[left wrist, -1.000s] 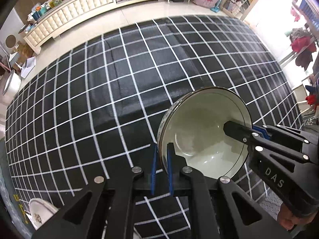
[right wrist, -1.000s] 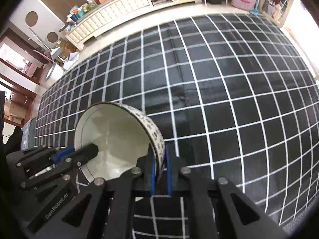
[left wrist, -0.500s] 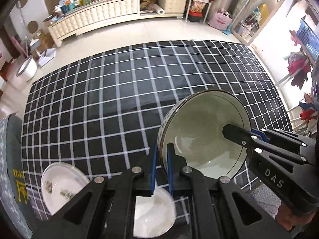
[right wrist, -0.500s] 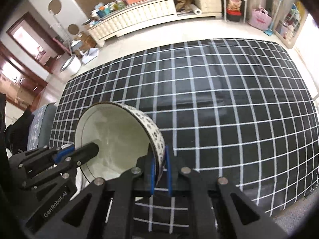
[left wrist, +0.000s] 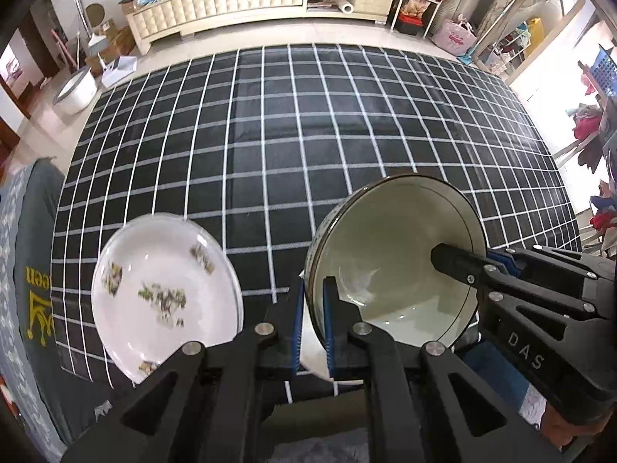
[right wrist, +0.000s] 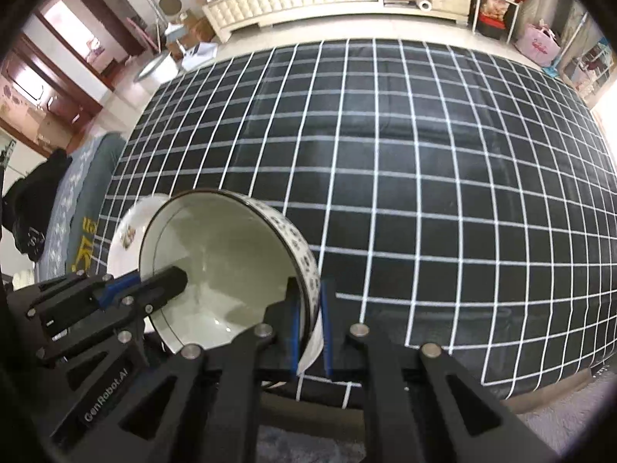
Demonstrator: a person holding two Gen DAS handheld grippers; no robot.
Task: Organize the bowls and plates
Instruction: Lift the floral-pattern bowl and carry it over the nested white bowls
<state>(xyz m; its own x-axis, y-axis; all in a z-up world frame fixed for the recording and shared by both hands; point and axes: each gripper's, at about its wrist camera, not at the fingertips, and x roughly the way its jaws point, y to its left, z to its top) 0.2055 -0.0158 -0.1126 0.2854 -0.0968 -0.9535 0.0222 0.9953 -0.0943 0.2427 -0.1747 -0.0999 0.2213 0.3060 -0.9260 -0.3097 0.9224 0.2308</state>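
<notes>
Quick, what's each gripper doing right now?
Left gripper: closed on the bowl rim.
Right gripper: closed on the same bowl's opposite rim.

Your stock: bowl [left wrist: 397, 270], glossy glazed ceramic; plate [left wrist: 162, 289], glossy printed ceramic; checked cloth [left wrist: 308, 135], matt woven; your tongs [left wrist: 312, 328], matt black plastic, metal screws.

Black white-gridded cloth [left wrist: 293, 146] covers surface; cream tufted cabinet [left wrist: 231, 4] beyond; pink bag [left wrist: 457, 36] on floor.
</notes>
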